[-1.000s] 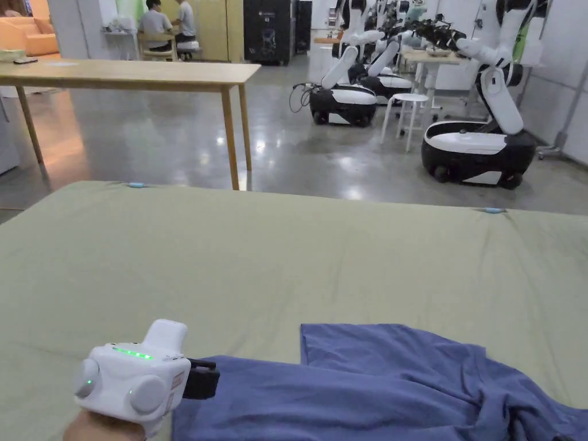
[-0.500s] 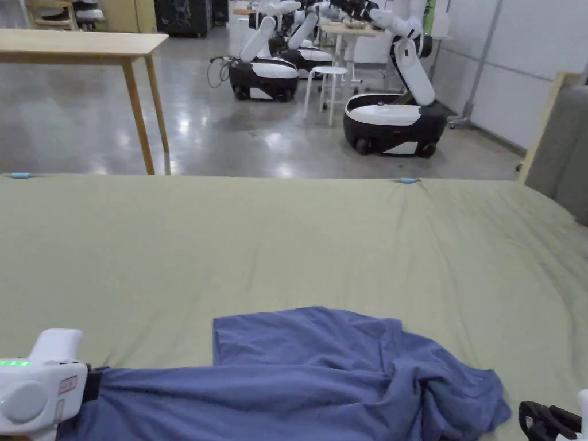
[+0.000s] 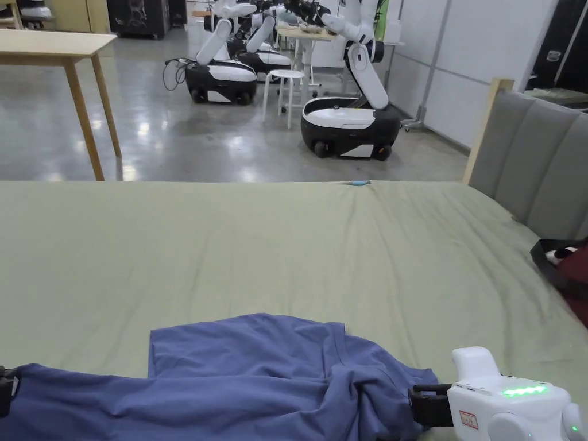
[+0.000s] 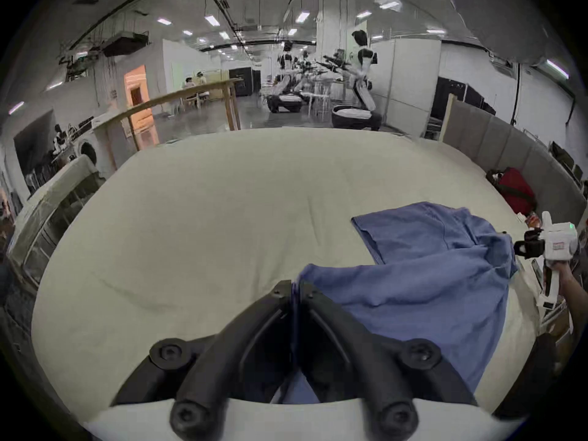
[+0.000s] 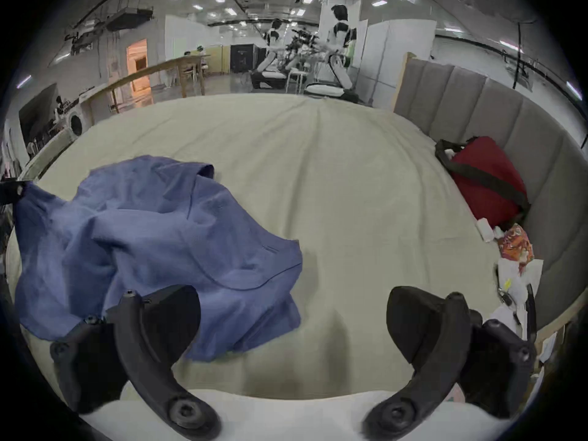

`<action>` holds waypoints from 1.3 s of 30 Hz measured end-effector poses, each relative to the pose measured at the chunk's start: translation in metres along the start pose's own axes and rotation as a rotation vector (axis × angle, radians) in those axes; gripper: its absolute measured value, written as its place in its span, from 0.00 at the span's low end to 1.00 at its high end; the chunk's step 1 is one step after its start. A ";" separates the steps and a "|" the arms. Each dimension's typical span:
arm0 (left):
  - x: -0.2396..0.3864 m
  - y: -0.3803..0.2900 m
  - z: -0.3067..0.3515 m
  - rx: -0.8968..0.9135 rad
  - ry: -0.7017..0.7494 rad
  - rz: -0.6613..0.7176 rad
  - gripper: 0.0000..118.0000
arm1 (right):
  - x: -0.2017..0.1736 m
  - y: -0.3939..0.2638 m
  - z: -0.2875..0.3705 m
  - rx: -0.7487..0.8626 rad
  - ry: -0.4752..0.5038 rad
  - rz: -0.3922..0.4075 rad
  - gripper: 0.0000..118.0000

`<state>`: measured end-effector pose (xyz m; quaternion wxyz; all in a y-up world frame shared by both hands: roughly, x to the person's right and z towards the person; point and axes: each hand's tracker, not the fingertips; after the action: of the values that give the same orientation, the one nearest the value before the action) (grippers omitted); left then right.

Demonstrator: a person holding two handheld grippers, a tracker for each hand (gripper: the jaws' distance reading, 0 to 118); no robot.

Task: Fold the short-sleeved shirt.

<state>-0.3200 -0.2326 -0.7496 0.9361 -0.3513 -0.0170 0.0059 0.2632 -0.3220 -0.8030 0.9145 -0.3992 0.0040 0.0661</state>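
My left gripper (image 4: 296, 285) has its two jaws pressed together on an edge of the blue short-sleeved shirt (image 3: 252, 379), a thin fold of cloth pinched between them. My right gripper (image 5: 292, 314) is spread wide with nothing between the jaws; its left jaw sits over the bunched end of the shirt, its right jaw over bare sheet. In the head view the right gripper (image 3: 422, 405) is just beside the crumpled right end of the shirt; I cannot tell whether it touches.

The shirt lies rumpled along the near edge of the pale green bed sheet (image 3: 258, 247), one flatter panel reaching away from me, the right end heaped in folds. The rest of the sheet beyond it is open.

To my right a grey padded headboard (image 3: 534, 155) runs along the bed. Against it rests one red bag (image 5: 486, 180) with a dark strap, and nearer me a small clutter of white papers and one orange patterned packet (image 5: 515, 246).

Past the bed's far edge I count three white-and-black wheeled robots (image 3: 350, 129), one white stool (image 3: 284, 86) and one wooden table (image 3: 57, 49) on the polished floor. One small blue clip (image 3: 357, 183) sits on the far edge of the sheet.
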 end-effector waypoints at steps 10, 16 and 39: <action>0.003 -0.007 -0.004 -0.026 0.074 -0.059 0.00 | -0.006 0.007 0.002 -0.080 0.108 -0.073 0.06; -0.010 0.019 0.043 0.087 0.084 -0.050 0.00 | 0.017 0.059 0.084 0.110 0.137 -0.168 0.06; -0.027 0.280 0.162 0.598 0.216 -0.003 0.00 | 0.012 0.337 0.282 0.727 -0.112 -0.087 0.06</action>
<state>-0.3526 0.0847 -0.8127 0.9943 -0.0590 0.0845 -0.0281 0.2200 0.1125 -0.8576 0.9973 -0.0437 -0.0397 0.0429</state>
